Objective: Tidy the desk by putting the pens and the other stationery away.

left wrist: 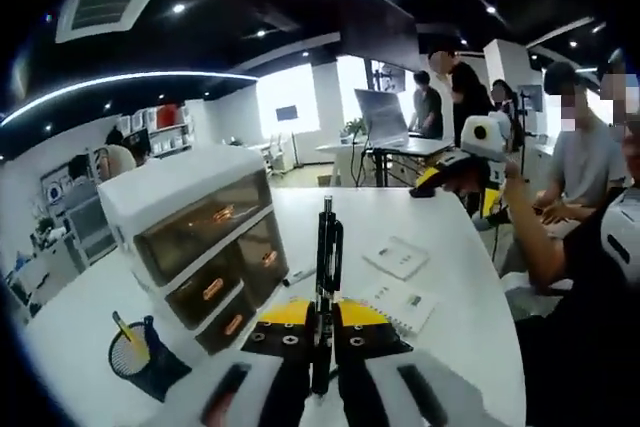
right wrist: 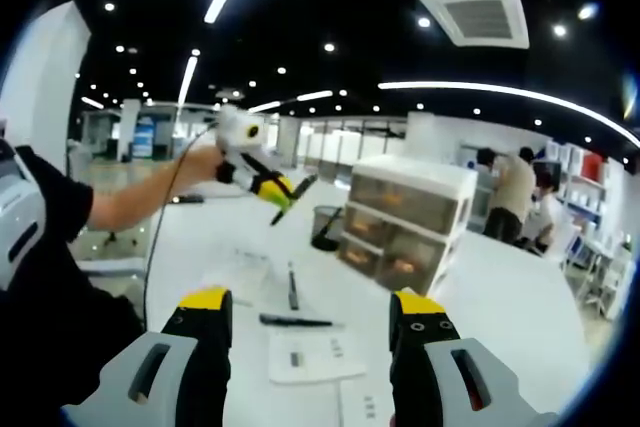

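My left gripper (left wrist: 325, 315) is shut on a black pen (left wrist: 327, 247) that stands upright between its yellow-tipped jaws, above the white table (left wrist: 450, 247). In the right gripper view the same left gripper (right wrist: 262, 179) hangs in a person's hand over the table, the pen (right wrist: 300, 187) sticking out of it. My right gripper (right wrist: 312, 312) is open and holds nothing. Below it lie two black pens (right wrist: 292, 287) (right wrist: 295, 322) and a white notepad (right wrist: 305, 357). The right gripper (left wrist: 455, 179) also shows at the table's far side. A black mesh pen cup (left wrist: 135, 352) holds a yellow pencil.
A white drawer unit (left wrist: 200, 237) with tinted brown drawers stands on the table beside the cup (right wrist: 325, 225). Two notepads (left wrist: 395, 257) (left wrist: 405, 307) lie to the right of the held pen. Several people stand or sit beyond the table (right wrist: 520, 297).
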Action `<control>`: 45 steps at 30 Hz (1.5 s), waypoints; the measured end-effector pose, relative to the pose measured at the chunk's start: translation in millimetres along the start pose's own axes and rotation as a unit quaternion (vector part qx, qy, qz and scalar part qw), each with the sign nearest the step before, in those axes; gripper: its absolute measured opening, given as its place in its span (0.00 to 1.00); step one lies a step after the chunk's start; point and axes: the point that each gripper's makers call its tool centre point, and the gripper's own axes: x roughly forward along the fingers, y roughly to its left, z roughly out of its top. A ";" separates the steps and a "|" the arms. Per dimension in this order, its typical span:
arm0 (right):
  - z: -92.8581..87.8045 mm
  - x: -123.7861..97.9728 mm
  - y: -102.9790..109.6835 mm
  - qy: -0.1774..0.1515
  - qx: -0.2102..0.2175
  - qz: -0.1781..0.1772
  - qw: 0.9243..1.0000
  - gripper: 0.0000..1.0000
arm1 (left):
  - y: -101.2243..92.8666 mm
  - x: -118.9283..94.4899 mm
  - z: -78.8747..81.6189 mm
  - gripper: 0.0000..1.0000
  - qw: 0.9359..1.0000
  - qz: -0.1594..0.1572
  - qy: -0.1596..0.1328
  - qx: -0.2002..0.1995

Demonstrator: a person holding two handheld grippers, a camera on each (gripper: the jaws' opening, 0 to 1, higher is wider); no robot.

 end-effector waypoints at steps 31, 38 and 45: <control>0.5 2.2 3.4 0.001 -0.001 0.003 1.000 0.60 | -20.9 -87.6 8.7 0.08 0.983 0.040 -0.175 -0.043; 3.0 4.4 7.6 -0.005 0.001 0.013 1.000 0.60 | -27.7 -94.3 0.9 0.08 0.980 0.050 -0.188 -0.045; 5.0 6.9 12.5 -0.011 0.003 0.024 1.000 0.60 | -33.6 -99.3 -8.9 0.08 0.978 0.056 -0.196 -0.050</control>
